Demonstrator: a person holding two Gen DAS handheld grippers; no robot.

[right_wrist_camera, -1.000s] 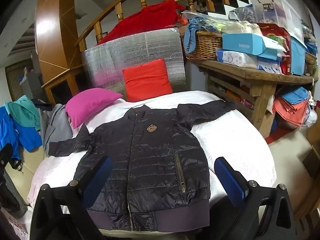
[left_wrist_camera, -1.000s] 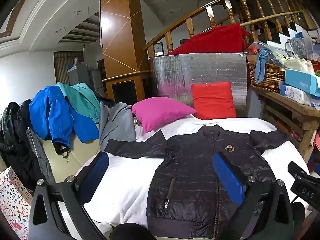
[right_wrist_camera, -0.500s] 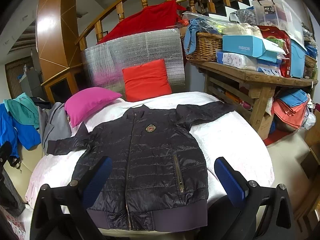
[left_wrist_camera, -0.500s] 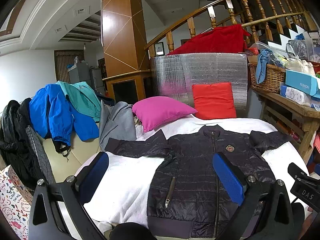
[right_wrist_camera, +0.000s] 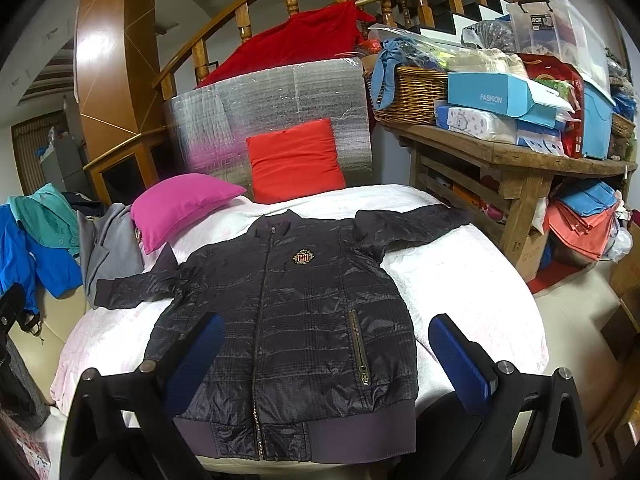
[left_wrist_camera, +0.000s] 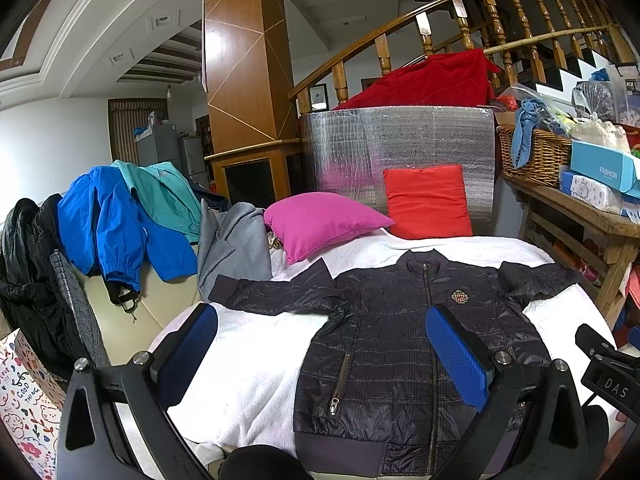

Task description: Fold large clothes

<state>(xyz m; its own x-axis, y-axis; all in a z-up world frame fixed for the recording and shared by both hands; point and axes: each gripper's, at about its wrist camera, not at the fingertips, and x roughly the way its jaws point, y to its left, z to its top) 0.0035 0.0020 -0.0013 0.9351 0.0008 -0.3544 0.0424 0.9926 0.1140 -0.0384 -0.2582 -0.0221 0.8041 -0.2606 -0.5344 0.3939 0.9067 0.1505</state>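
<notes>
A dark quilted jacket [left_wrist_camera: 400, 340] lies flat and zipped, front up, on a white-covered bed [left_wrist_camera: 248, 360], both sleeves spread out sideways. It also shows in the right wrist view [right_wrist_camera: 296, 320], with its hem nearest me. My left gripper [left_wrist_camera: 320, 352] is open and empty, held above the jacket's left half near the hem. My right gripper [right_wrist_camera: 324, 356] is open and empty, above the jacket's lower right part. The right gripper's body [left_wrist_camera: 608, 368] shows at the right edge of the left wrist view.
A pink pillow [left_wrist_camera: 320, 224] and a red cushion [left_wrist_camera: 426, 202] sit at the bed's head. Blue, teal and grey clothes [left_wrist_camera: 120, 228] hang over a sofa on the left. A wooden table [right_wrist_camera: 512, 160] with baskets and boxes stands on the right.
Both views have shifted only slightly; the jacket lies as before and both grippers stay open.
</notes>
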